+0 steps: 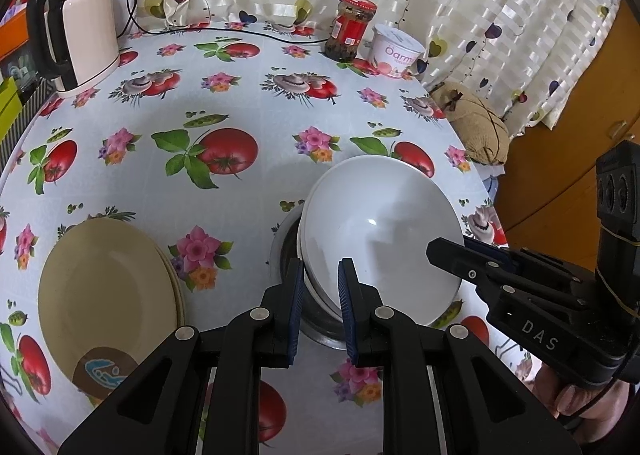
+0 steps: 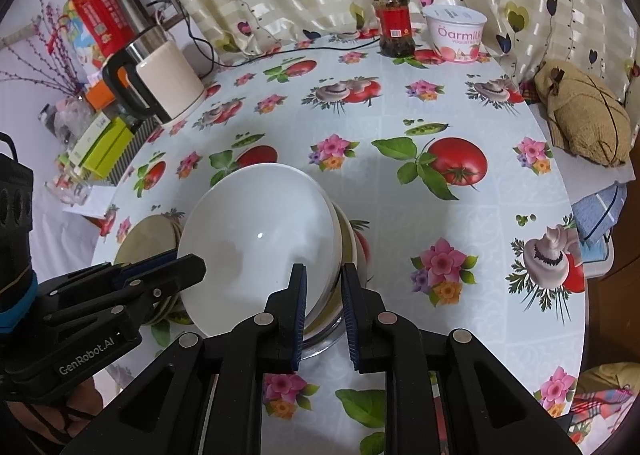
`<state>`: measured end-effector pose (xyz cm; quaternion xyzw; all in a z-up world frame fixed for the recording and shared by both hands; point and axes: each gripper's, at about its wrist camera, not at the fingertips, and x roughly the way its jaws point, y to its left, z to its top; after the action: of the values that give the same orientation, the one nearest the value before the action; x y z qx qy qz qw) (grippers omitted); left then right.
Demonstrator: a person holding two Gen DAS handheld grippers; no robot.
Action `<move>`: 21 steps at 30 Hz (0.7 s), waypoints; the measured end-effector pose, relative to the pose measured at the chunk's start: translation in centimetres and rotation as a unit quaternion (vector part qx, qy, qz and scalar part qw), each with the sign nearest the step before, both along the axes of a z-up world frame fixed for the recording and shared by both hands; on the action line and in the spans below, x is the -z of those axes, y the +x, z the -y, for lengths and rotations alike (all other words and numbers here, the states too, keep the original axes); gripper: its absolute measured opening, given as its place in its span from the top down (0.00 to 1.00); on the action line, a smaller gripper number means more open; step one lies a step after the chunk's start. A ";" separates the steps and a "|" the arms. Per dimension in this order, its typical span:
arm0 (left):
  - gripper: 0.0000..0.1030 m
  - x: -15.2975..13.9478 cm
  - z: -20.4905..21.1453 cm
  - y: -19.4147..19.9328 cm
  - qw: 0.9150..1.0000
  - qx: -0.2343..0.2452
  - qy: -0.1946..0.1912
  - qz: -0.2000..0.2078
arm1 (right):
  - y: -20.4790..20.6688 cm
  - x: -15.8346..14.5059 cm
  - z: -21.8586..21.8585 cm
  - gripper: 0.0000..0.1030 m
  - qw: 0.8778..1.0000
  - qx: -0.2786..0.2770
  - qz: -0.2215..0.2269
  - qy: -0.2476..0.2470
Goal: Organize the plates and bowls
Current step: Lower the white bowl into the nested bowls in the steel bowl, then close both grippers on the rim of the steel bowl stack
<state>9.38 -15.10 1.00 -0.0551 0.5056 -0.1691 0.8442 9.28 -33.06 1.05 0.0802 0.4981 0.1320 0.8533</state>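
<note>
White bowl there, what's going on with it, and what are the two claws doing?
Left gripper and right gripper: fingers straddling opposite rims of the white bowl. Bowl tilted atop a bowl stack. Yellow plates stacked at left. Nothing in the way.
</note>
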 end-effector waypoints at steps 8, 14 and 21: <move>0.82 0.1 0.0 0.0 1.000 0.002 -0.005 -0.001 | 0.1 0.0 0.1 0.80 1.000 0.001 0.002 -0.010; 0.82 0.1 0.0 0.0 1.000 0.002 -0.006 -0.001 | 0.2 0.1 0.2 0.79 1.000 0.001 0.002 -0.012; 0.82 0.1 0.0 0.1 1.000 0.002 -0.007 -0.001 | 0.2 0.0 0.2 0.79 1.000 0.003 0.004 -0.013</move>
<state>9.50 -15.05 0.92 -0.0606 0.5051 -0.1741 0.8432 9.51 -33.22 1.07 0.0702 0.4957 0.1239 0.8567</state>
